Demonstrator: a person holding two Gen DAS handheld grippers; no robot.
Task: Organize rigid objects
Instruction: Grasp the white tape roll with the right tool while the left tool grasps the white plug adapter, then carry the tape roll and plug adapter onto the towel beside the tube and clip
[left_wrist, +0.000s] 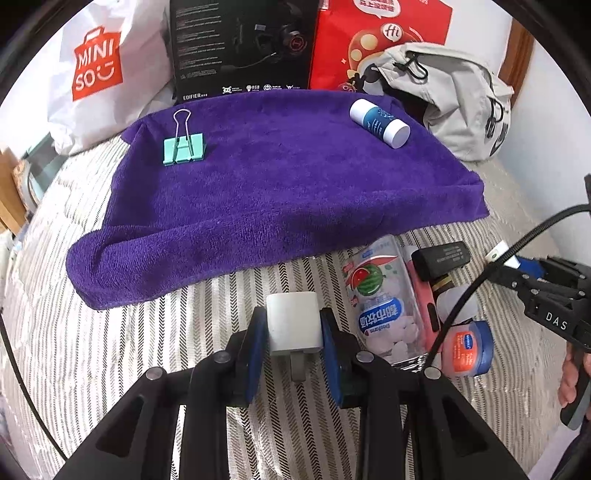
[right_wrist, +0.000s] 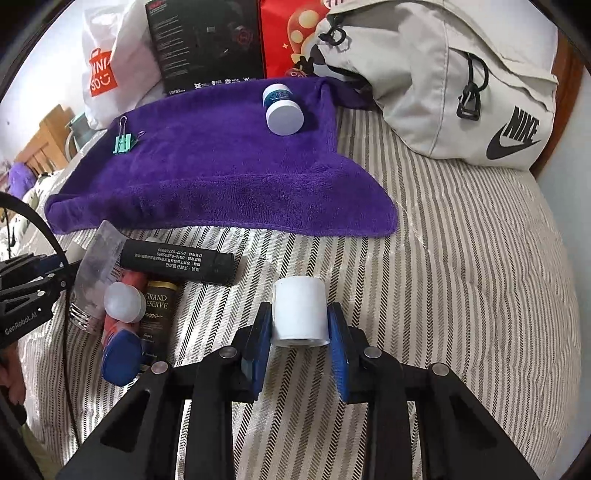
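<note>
Striped bedding (right_wrist: 461, 258) covers the bed, with a purple towel (left_wrist: 280, 192) spread ahead of both tongs. Left tongs (left_wrist: 293, 332) pinch a small white charger plug (left_wrist: 291, 321) by its flat sides; it looks light, hard and a bit slick, so that's the sensible hold. Right tongs (right_wrist: 300, 325) squeeze a white cylinder (right_wrist: 300, 310) across its round wall, probably light too, and it might roll if released carelessly.

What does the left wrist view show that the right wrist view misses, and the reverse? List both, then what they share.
Only left wrist: the white charger in the left gripper, and the watermelon label on the clear bottle.
Only right wrist: the white roll in the right gripper, and the bag's Nike logo.
Both: purple towel, binder clip, blue-and-white bottle.
</note>
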